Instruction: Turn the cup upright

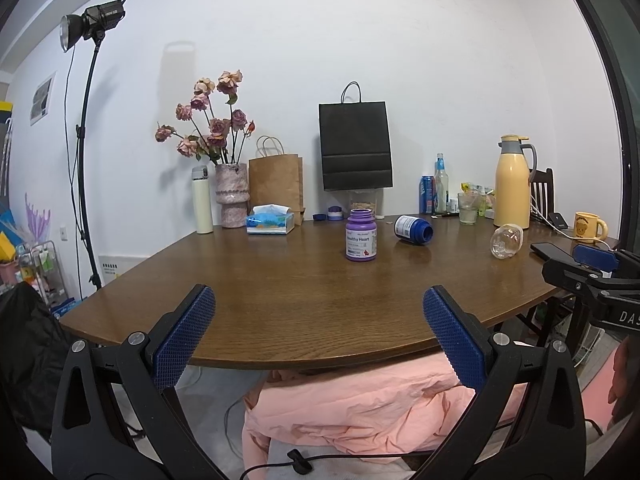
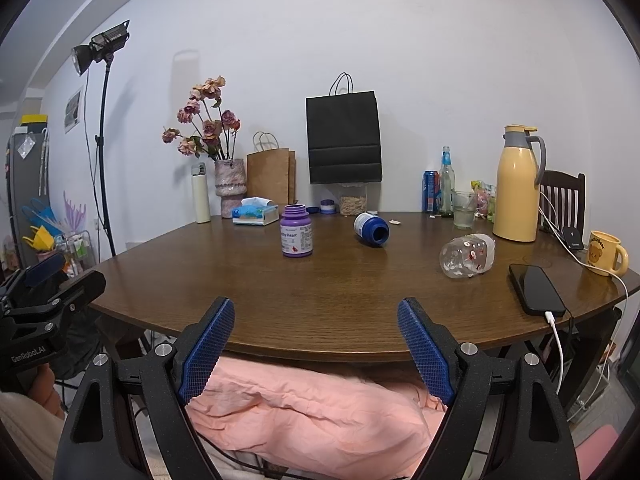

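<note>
A clear plastic cup with small red prints lies on its side on the brown table, right of centre; it also shows in the left wrist view. My left gripper is open and empty, held before the table's near edge. My right gripper is open and empty, also before the near edge, well short of the cup. The right gripper's body shows at the right edge of the left wrist view.
A purple bottle stands mid-table; a blue bottle lies on its side. A black phone on a cable, a yellow mug and a yellow thermos are at the right. Bags, vase, tissue box line the back.
</note>
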Motion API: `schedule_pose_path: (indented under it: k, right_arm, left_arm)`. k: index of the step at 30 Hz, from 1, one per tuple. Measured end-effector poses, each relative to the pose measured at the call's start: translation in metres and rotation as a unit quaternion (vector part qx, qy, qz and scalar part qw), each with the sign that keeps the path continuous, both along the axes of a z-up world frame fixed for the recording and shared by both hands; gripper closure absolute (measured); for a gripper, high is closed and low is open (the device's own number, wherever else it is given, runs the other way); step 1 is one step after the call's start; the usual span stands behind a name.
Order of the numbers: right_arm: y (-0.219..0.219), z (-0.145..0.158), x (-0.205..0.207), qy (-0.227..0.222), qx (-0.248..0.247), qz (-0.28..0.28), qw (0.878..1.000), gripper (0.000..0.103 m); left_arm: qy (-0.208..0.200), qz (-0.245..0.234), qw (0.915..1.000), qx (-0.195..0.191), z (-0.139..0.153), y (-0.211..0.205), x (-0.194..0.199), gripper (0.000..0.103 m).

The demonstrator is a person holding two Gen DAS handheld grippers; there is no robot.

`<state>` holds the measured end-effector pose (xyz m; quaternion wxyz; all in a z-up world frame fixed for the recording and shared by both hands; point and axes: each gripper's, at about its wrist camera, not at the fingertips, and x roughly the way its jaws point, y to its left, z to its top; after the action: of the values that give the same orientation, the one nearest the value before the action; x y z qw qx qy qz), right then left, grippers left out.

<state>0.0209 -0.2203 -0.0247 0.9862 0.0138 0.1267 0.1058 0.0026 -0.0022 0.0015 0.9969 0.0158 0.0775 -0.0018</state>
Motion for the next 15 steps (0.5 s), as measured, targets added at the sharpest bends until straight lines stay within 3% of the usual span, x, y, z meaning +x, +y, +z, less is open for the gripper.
schedule_pose_path:
  k: [15]
  right_arm:
    - [-0.0007,0.0015,0.0014,0.001,0.0,0.0,1.0,0.015]
  left_arm:
    - [-0.002,0.001,1.0,0.001,-0.0007,0.0007,0.0,0.0]
